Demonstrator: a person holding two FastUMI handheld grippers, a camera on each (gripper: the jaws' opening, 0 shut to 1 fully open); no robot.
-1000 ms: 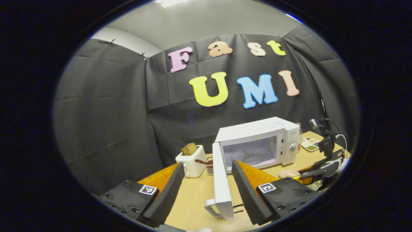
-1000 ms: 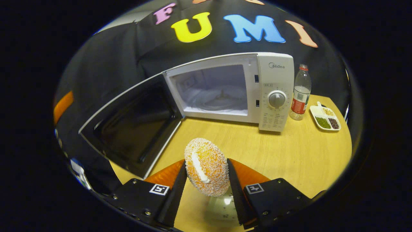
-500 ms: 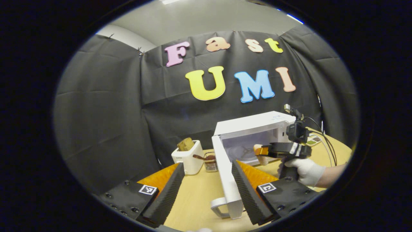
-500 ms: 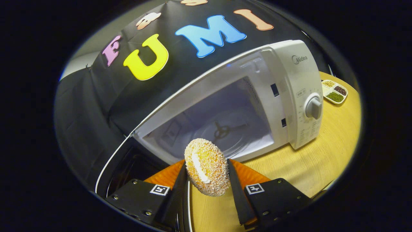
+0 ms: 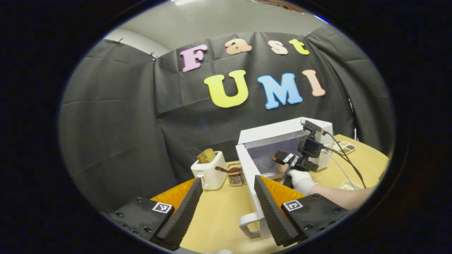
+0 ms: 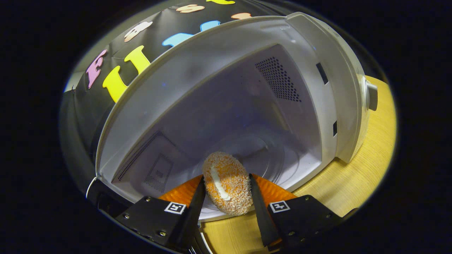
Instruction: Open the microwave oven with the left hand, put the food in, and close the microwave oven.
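Note:
The white microwave (image 5: 282, 132) (image 6: 346, 106) stands on the wooden table with its door (image 5: 252, 183) swung wide open. In the right gripper view, my right gripper (image 6: 226, 185) is shut on a crumb-coated bun with a cream stripe (image 6: 226, 183), held at the mouth of the cavity above the glass turntable (image 6: 268, 158). In the left gripper view, that right gripper (image 5: 284, 160), held by a gloved hand (image 5: 300, 178), reaches into the cavity. My left gripper (image 5: 227, 206) stands open, back from the door, its right finger close to the door's edge and handle (image 5: 247, 224).
A white toaster with a slice in it (image 5: 208, 169) and a small wire basket (image 5: 235, 176) stand left of the microwave. A divided dish of beans (image 5: 348, 147) lies at the far right. Cables (image 5: 340, 158) trail from the right gripper over the table (image 5: 219, 218).
The right gripper has carried the bun forward from in front of the microwave up to the cavity mouth. The left gripper has stayed open and shifted only slightly.

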